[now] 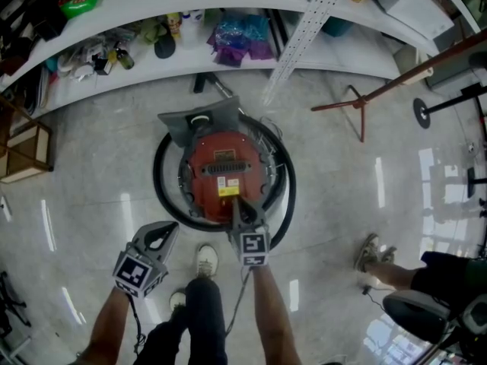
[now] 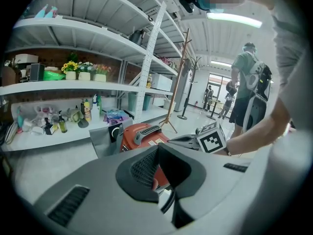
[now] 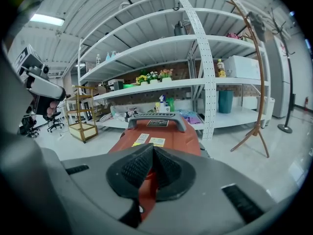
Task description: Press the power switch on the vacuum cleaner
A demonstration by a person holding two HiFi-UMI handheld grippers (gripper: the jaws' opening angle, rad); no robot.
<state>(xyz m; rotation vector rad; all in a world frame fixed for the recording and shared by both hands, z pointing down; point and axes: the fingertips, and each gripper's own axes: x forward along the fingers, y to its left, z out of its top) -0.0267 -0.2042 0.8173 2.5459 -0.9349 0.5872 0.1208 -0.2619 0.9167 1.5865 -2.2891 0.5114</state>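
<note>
The red vacuum cleaner (image 1: 224, 175) stands on the floor inside its looped black hose (image 1: 157, 182). The right claw (image 1: 237, 204), jaws closed on nothing, has its tip at the vacuum cleaner's near edge, probably so the shut tip can act as a blunt finger on the switch, which it hides. The left claw (image 1: 169, 230), likewise closed and empty, hangs to the vacuum cleaner's near left, clear of the press

You stand on a shiny grey floor (image 1: 91, 196). White shelves (image 1: 335, 52) full of small things run across the top of the head view. A brown coat stand (image 1: 364, 101) is at the upper right, and a small wooden rack (image 1: 23, 154) at the left edge. A long ceiling light (image 2: 234, 18) glows at the upper right of your left gripper view.
</note>
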